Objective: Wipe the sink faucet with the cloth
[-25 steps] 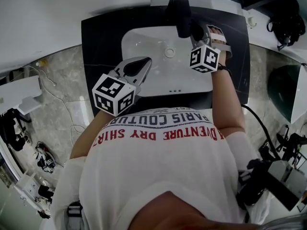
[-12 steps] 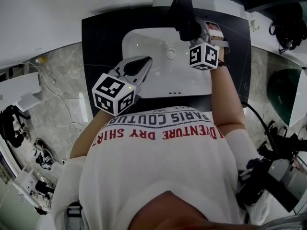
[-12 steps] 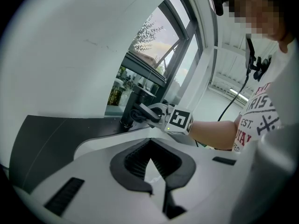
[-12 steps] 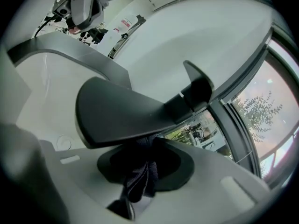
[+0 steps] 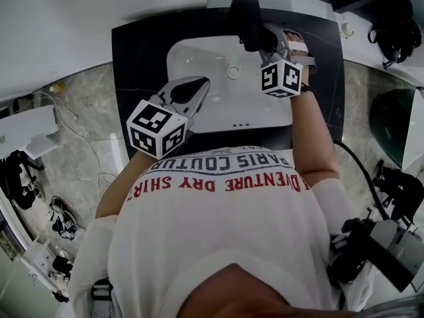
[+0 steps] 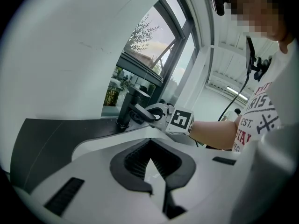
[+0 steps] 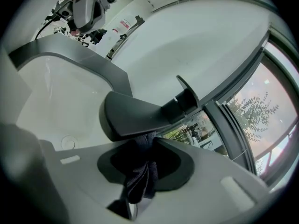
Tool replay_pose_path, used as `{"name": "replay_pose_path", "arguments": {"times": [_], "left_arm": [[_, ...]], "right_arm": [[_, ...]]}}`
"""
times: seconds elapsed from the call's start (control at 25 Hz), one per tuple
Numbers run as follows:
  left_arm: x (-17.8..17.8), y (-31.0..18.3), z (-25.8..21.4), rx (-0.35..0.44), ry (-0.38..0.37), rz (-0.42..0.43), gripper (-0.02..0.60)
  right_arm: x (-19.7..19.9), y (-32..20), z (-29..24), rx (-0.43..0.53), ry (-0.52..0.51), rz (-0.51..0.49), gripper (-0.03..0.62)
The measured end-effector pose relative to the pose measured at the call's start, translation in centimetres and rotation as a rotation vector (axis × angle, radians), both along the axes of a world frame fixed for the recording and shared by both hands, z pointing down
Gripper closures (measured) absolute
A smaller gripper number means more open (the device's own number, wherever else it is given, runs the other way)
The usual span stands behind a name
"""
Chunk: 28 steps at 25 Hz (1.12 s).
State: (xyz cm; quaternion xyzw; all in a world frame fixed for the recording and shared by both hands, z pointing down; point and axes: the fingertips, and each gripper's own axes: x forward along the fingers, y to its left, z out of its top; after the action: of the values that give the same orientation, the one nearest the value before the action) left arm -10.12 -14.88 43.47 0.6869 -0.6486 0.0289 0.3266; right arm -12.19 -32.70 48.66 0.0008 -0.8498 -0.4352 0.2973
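From the head view, a white sink (image 5: 199,78) sits in a dark counter (image 5: 139,52). The black faucet (image 5: 246,15) stands at the back edge of the sink. The right gripper (image 5: 268,42) is up against the faucet, on its right side. Its cube with square marks (image 5: 281,78) sits just behind it. The left gripper (image 5: 202,83) is over the near left part of the sink, well apart from the faucet. Its fingers come to one closed point. The cloth is dark like the faucet, so it is hard to pick out here.

In the left gripper view, the left gripper (image 6: 149,143) has its fingers together at the tips, and nothing is between them. Past them, the faucet (image 6: 126,108) stands on the counter, and the right gripper (image 6: 142,115) is touching it. A big window (image 6: 140,64) is behind the faucet.

In the right gripper view, the right gripper (image 7: 150,141) has its fingers pinched on a dark cloth (image 7: 140,174). The cloth hangs in a bunch between the fingers. Its top end touches the underside of the faucet (image 7: 135,120), near the tip of the spout. The white sink (image 7: 46,92) lies below, with its round drain (image 7: 67,143) at the bottom.
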Motion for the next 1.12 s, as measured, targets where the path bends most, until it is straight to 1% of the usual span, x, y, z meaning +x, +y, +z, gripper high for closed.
{"name": "replay_pose_path", "arguments": {"times": [0.28,0.48,0.76,1.12], "left_arm": [[0.9,0.1,-0.5,0.013,0.003,0.026,0.58],[1.1,0.0,-0.5,0.016,0.002,0.033,0.58],[0.7,-0.1,0.1,0.008,0.01,0.031,0.58],[-0.6,-0.3,0.7,0.0,0.018,0.003,0.58]], "right_arm": [[3.8,1.8,-0.2,0.002,0.005,0.015,0.517],[4.5,1.8,-0.3,0.009,0.007,0.018,0.517],[3.2,1.6,1.6,0.003,0.054,0.004,0.517],[-0.8,0.5,0.6,-0.003,-0.011,-0.007,0.517]]}}
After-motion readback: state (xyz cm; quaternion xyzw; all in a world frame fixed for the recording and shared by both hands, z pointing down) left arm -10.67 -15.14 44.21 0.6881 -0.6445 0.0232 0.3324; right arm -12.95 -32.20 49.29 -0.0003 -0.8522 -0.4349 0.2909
